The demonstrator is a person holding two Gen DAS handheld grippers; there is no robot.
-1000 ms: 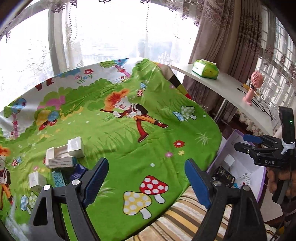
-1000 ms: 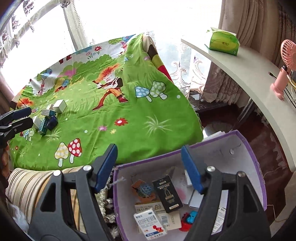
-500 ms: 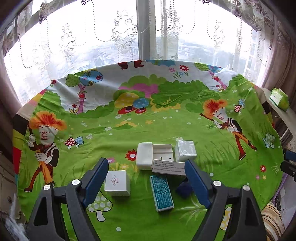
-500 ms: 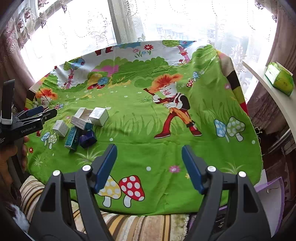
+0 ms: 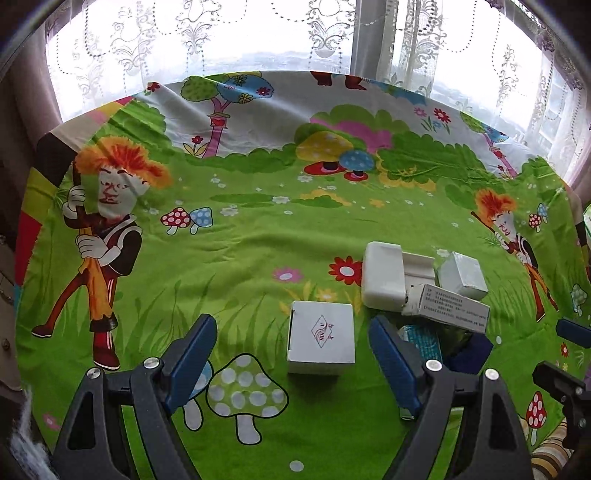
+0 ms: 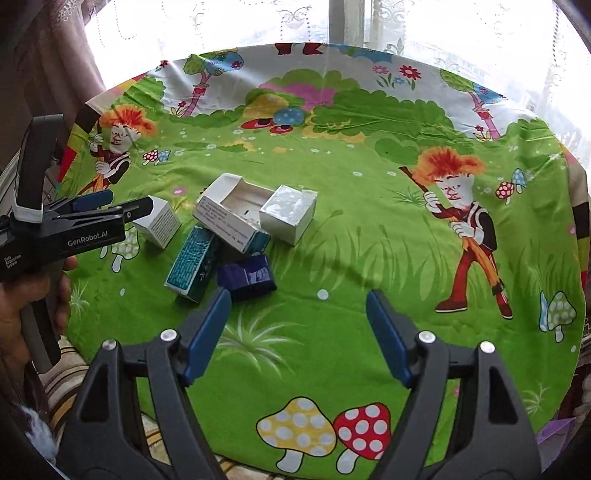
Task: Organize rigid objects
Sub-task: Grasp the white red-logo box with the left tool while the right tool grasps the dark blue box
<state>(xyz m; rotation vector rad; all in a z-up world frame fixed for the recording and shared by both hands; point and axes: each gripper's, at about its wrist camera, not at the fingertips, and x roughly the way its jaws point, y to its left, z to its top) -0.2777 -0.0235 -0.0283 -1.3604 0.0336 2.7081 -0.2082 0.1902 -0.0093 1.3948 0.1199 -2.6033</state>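
Currently: left gripper [image 5: 291,354] wide and empty, white logo box [image 5: 321,341] lying between its fingers on the green cartoon cloth [image 5: 258,258]; right gripper [image 6: 297,334] empty, jaws opening, beside the dark blue box [image 6: 246,276]; you should lower squarely and close on flat sides.

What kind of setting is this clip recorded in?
Probably a home room: a cartoon-print cloth covers a surface by a window hung with lace curtains, with small cardboard boxes scattered on it.
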